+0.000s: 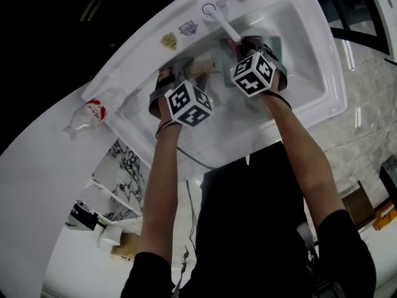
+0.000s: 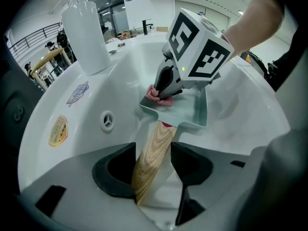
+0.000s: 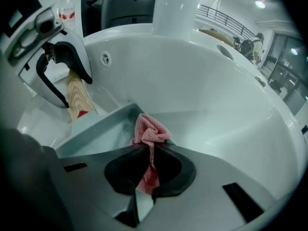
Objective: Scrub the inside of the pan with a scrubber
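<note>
A pale green square pan [image 2: 195, 114] with a wooden handle [image 2: 153, 153] lies in the white sink [image 1: 310, 67]. My left gripper [image 2: 153, 160] is shut on that handle, which runs between its two jaws; from the right gripper view the left gripper [image 3: 67, 83] clasps the handle [image 3: 79, 97] at the left. My right gripper [image 3: 151, 153] is shut on a pink mesh scrubber [image 3: 150, 131] and holds it against the pan [image 3: 103, 131] at its inner corner. In the left gripper view the scrubber [image 2: 156, 94] shows under the right gripper [image 2: 166, 91]. From above, both marker cubes hide most of the pan.
The faucet [image 1: 223, 17] reaches over the sink's back rim, close above the right gripper. A round overflow hole [image 2: 107, 121] sits in the sink wall, with stickers [image 2: 58, 130] on the rim. A plastic bottle [image 1: 93, 112] lies on the counter left of the sink.
</note>
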`<control>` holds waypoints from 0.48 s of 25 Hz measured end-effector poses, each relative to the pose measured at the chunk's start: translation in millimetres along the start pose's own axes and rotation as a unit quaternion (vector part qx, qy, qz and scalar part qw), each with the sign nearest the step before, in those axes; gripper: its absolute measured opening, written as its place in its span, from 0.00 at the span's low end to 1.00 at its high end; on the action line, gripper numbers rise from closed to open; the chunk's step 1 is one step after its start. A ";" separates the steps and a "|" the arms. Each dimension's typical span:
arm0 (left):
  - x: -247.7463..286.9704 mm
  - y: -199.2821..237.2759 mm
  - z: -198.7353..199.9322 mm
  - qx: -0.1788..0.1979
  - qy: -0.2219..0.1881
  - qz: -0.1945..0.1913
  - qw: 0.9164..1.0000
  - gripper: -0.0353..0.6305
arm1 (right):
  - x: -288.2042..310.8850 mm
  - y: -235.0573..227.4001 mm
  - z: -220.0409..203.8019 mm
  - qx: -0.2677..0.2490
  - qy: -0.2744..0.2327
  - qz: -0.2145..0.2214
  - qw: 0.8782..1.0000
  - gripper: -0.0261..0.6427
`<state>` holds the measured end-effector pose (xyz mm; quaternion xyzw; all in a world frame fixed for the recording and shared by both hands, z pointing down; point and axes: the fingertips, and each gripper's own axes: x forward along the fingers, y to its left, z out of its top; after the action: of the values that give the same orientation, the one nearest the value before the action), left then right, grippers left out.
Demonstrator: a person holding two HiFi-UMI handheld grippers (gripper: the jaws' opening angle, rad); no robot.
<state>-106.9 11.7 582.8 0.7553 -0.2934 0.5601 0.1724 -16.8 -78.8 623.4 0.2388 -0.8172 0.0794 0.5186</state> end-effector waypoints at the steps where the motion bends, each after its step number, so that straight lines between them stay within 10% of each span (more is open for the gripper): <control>1: 0.0 0.0 -0.1 0.001 0.000 0.000 1.000 0.39 | -0.6 -4.4 -5.6 -0.010 0.009 -0.004 1.000 0.10; 12: 0.8 -1.2 -0.9 0.005 0.002 0.003 1.000 0.39 | -10.1 -43.8 -62.6 -0.063 0.096 -0.052 0.992 0.10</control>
<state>-106.6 13.0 583.9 0.7543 -0.2929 0.5632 0.1676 58.1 -90.3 637.5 0.2387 -0.7534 0.0231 0.6122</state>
